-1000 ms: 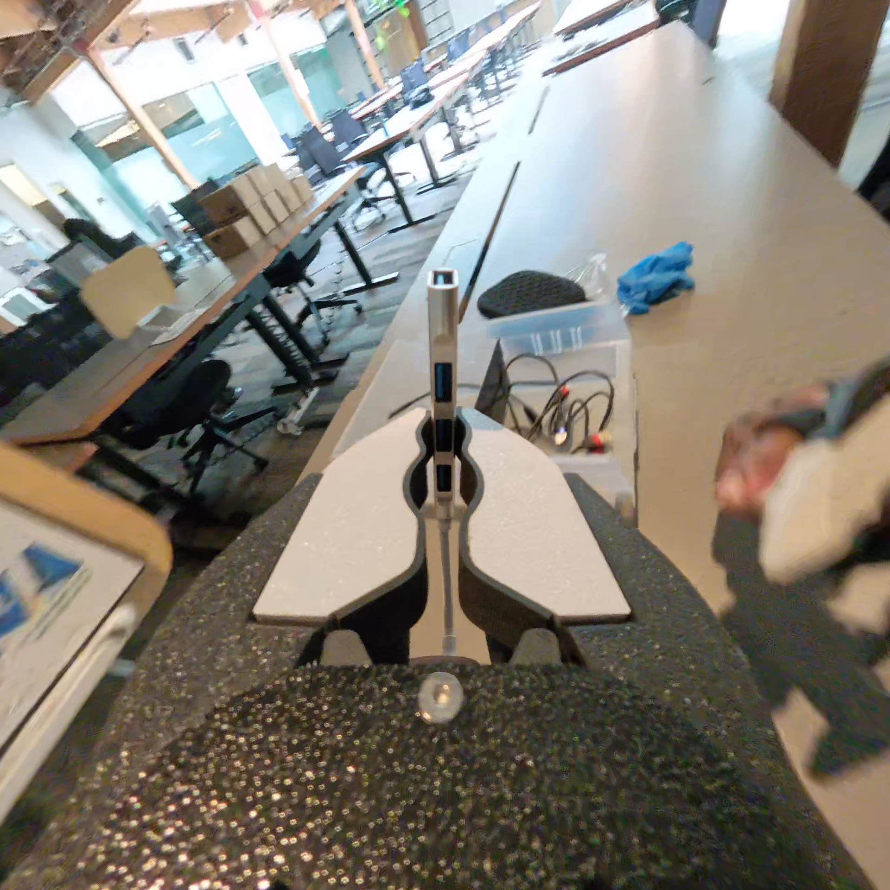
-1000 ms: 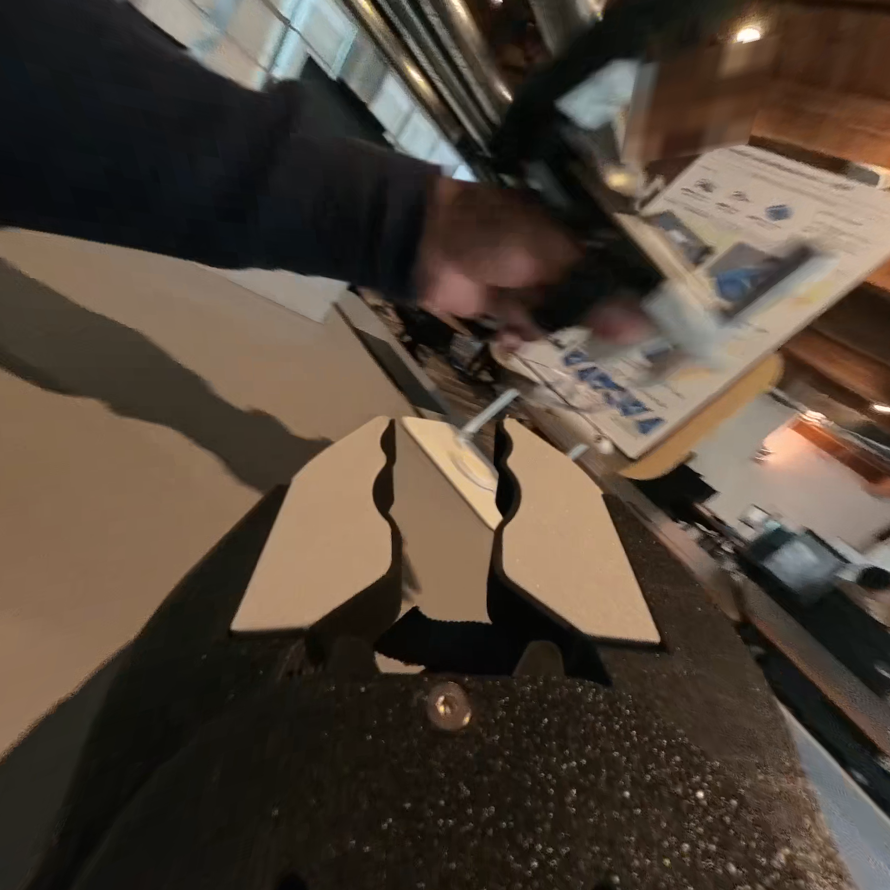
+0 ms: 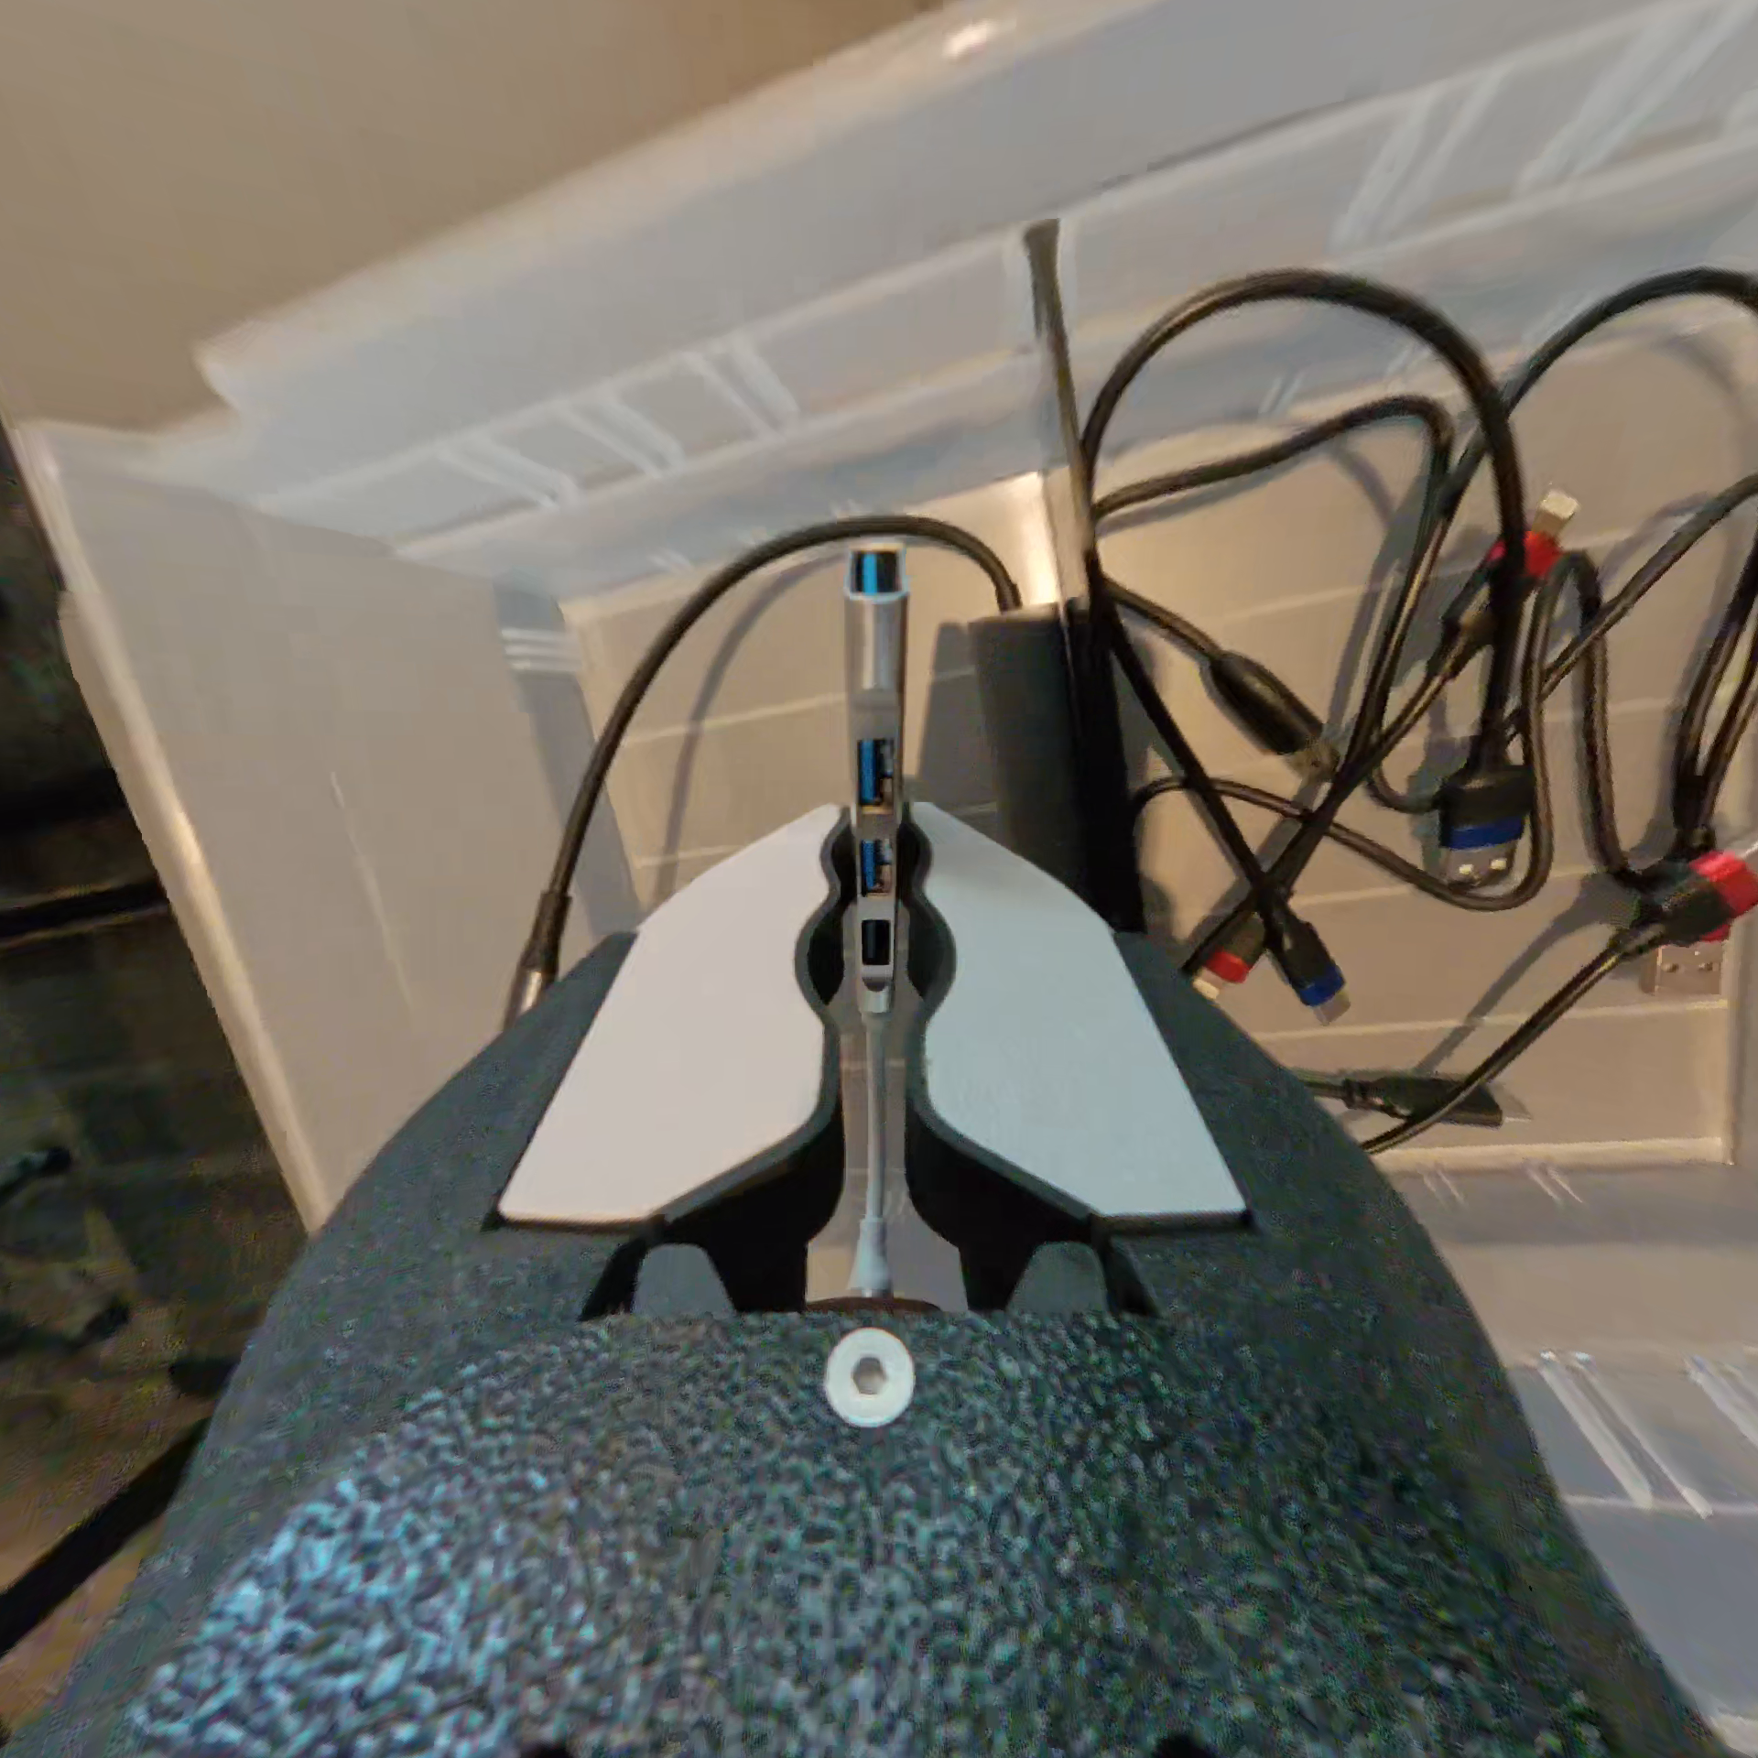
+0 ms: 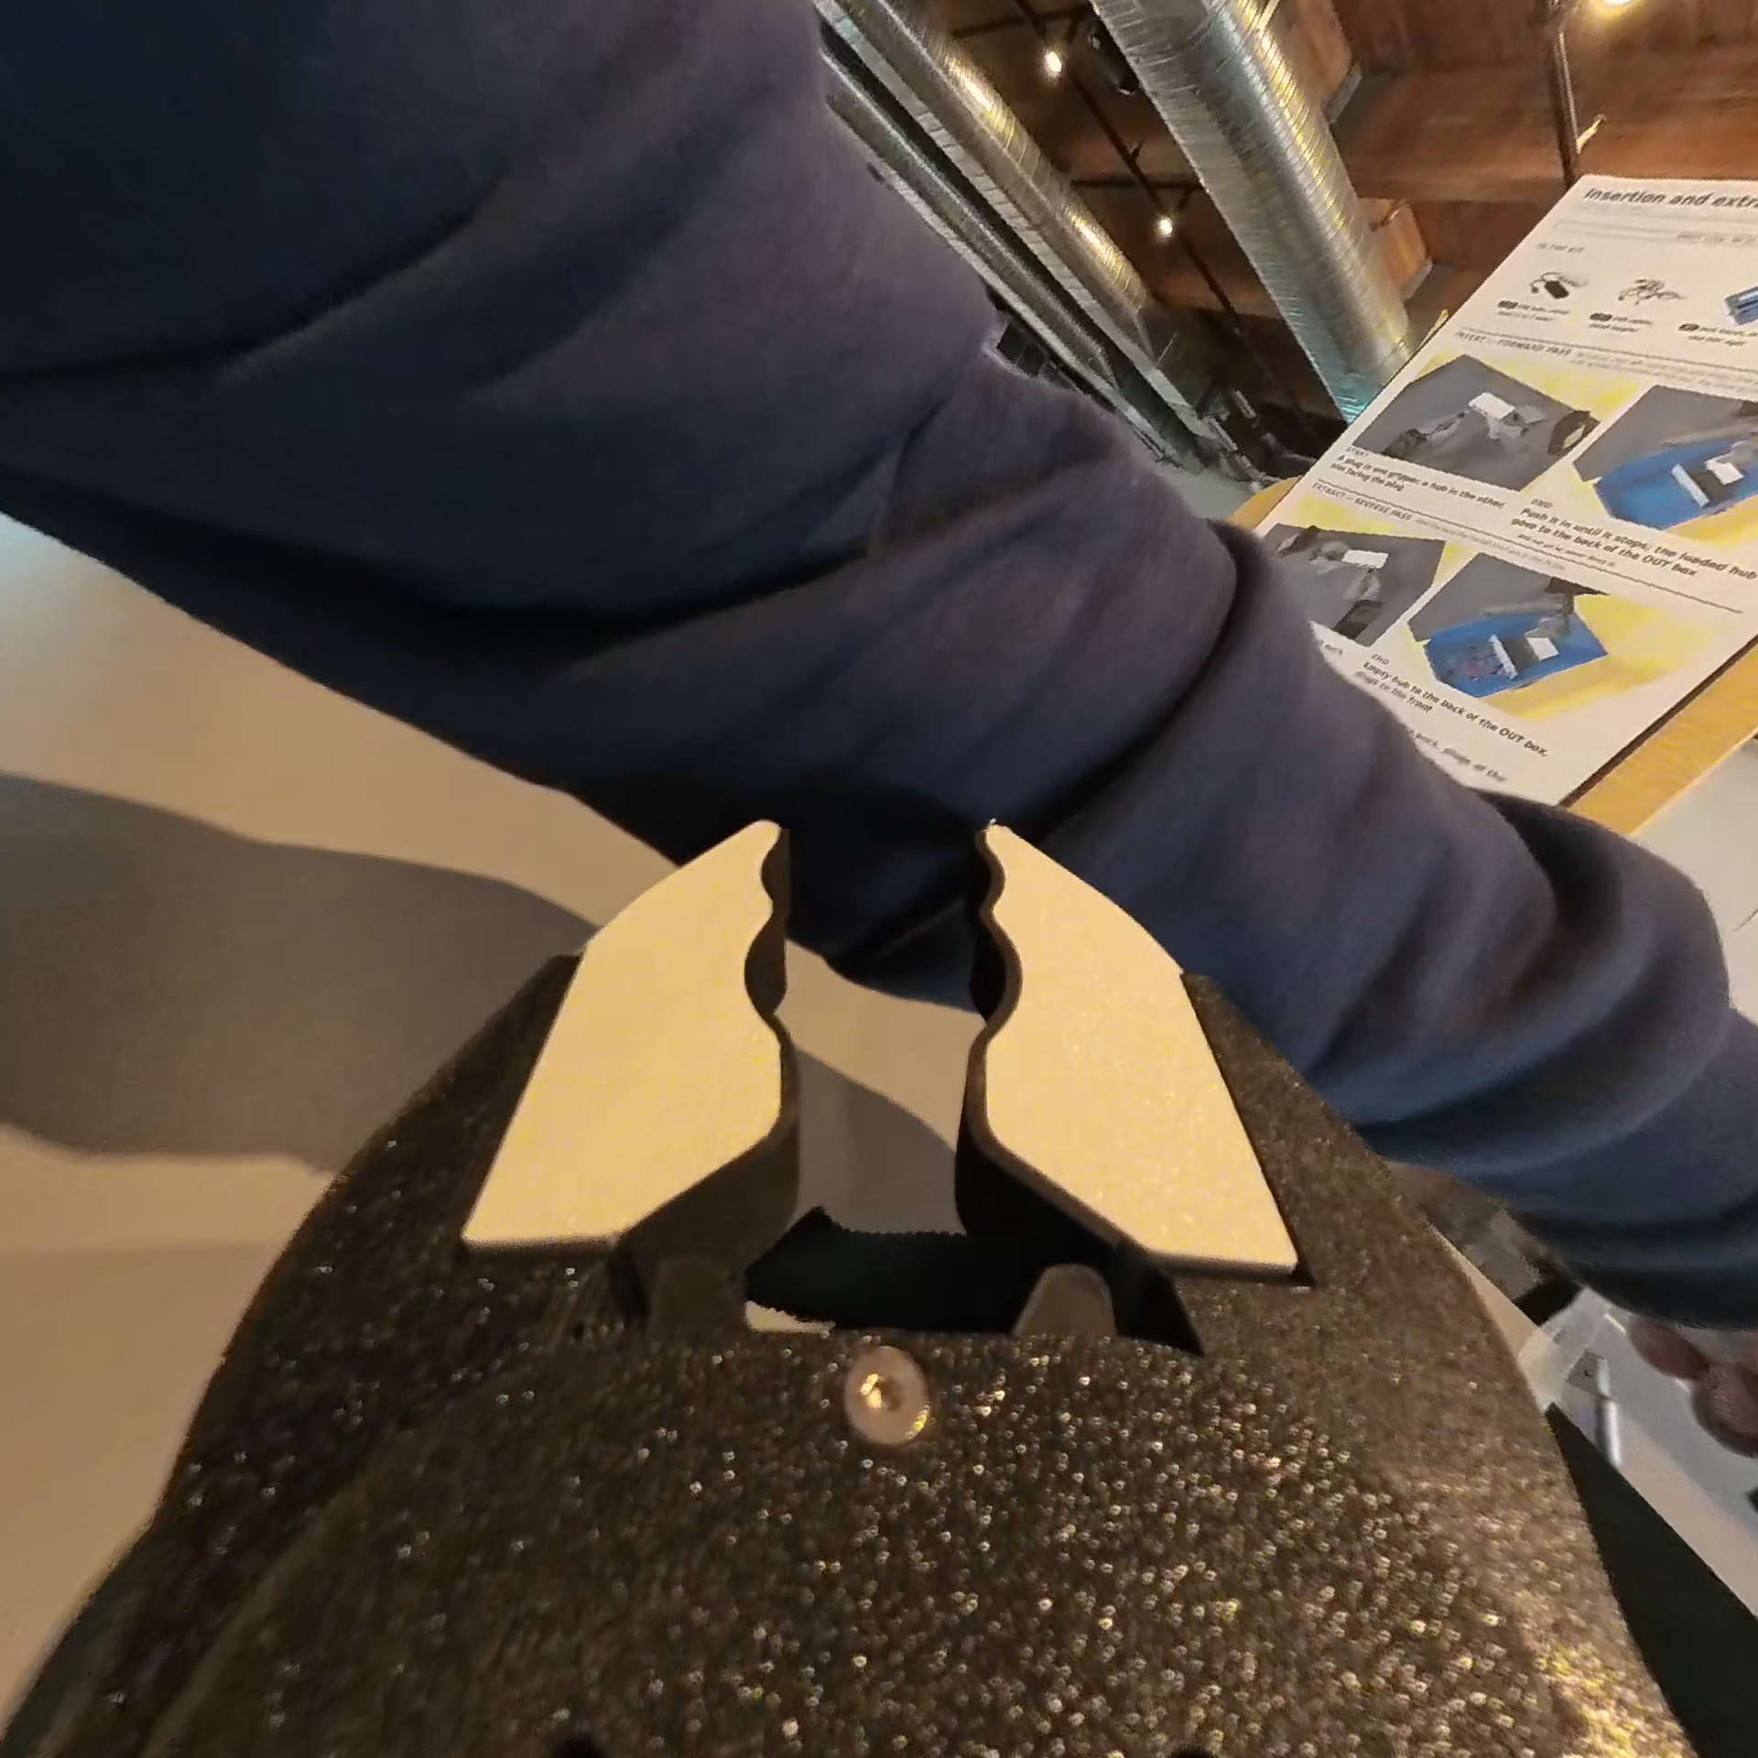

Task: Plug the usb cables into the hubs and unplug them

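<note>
hub (image 3: pixel 877 723) now over bin (image 3: pixel 285 723), right gripper (image 4: pixel 880 837) emptied

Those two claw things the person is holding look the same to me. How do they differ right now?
The left gripper is shut on a slim silver hub; the right gripper holds nothing. The left's jaws are pressed against the hub, the right's stand apart. The left points into a clear bin of cables, the right toward a dark blue sleeve. Both share pale fingers and speckled black bodies.

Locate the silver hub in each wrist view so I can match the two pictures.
Left wrist view: hub at centre, upright, clamped in the left gripper over the clear bin.
Right wrist view: not in it.
Shared landmark: none clear; only the bin's corner may show at the right edge.
</note>
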`<state>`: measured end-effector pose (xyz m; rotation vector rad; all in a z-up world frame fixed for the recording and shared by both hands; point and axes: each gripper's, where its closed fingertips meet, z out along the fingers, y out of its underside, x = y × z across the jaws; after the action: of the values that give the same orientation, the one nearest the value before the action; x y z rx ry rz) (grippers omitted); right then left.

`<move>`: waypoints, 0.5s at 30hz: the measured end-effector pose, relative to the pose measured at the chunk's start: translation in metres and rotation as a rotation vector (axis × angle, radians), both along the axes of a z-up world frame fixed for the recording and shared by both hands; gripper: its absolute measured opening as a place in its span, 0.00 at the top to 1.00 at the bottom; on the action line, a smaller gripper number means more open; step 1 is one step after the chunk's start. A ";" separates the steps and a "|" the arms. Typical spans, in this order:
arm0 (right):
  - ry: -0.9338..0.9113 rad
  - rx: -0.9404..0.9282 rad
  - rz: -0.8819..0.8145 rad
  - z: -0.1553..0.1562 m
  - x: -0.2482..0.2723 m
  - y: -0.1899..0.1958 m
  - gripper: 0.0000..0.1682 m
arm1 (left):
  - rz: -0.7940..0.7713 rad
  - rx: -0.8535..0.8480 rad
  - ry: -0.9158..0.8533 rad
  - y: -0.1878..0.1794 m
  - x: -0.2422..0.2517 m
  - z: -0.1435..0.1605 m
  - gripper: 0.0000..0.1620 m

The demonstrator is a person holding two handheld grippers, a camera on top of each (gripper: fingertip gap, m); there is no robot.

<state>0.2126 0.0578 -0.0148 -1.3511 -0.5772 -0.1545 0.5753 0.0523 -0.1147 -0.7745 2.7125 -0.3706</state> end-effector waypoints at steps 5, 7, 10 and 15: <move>-0.012 -0.007 0.000 -0.002 -0.001 0.001 0.79 | 0.094 -0.017 0.076 0.005 -0.005 -0.004 0.95; -0.017 -0.009 -0.003 -0.003 0.000 0.001 0.79 | 0.143 -0.037 0.094 0.007 -0.006 -0.005 0.93; -0.012 -0.010 -0.003 -0.003 0.001 0.001 0.79 | 0.196 -0.095 0.105 0.007 -0.005 -0.003 0.82; -0.011 -0.008 -0.003 -0.003 0.003 0.001 0.80 | 0.185 -0.214 -0.092 -0.003 0.006 0.033 0.77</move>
<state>0.2152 0.0585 -0.0179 -1.3594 -0.5856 -0.1628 0.5815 0.0494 -0.0818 -1.0302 2.5170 -0.6426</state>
